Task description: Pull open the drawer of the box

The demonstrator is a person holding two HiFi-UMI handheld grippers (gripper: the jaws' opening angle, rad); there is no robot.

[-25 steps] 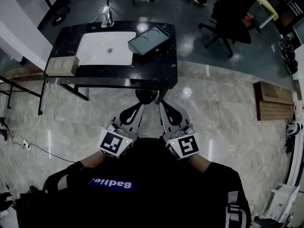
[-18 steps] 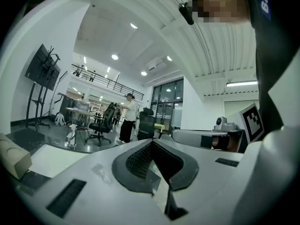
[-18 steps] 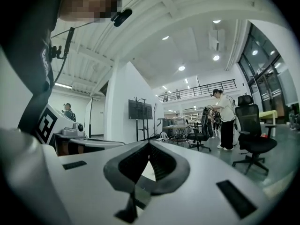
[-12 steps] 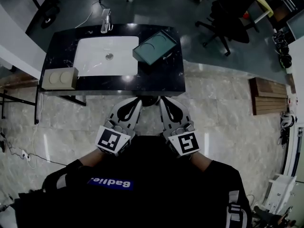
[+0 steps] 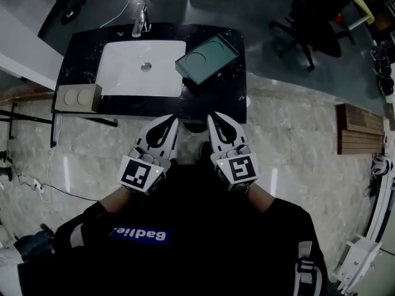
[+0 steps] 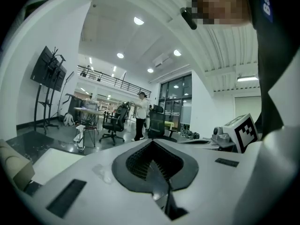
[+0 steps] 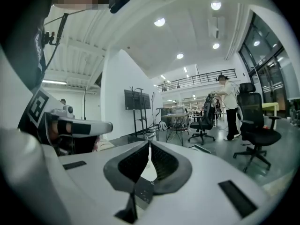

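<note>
A black table stands ahead of me in the head view. On it lie a dark green flat box with a round recess, at the right, and a beige box with two round marks, at the front left corner. I cannot make out a drawer on either. My left gripper and right gripper are held side by side near my chest, tips at the table's near edge. Both are shut on nothing. The left gripper and right gripper views look out across the room, with neither box in them.
A white basin-like tray fills the table's left middle, with a small stand behind it. A black office chair stands at the back right, wooden boards lie on the floor to the right, and a cable runs at the left.
The table has come nearer in the head view. Both grippers now reach its near edge, still shut and side by side.
</note>
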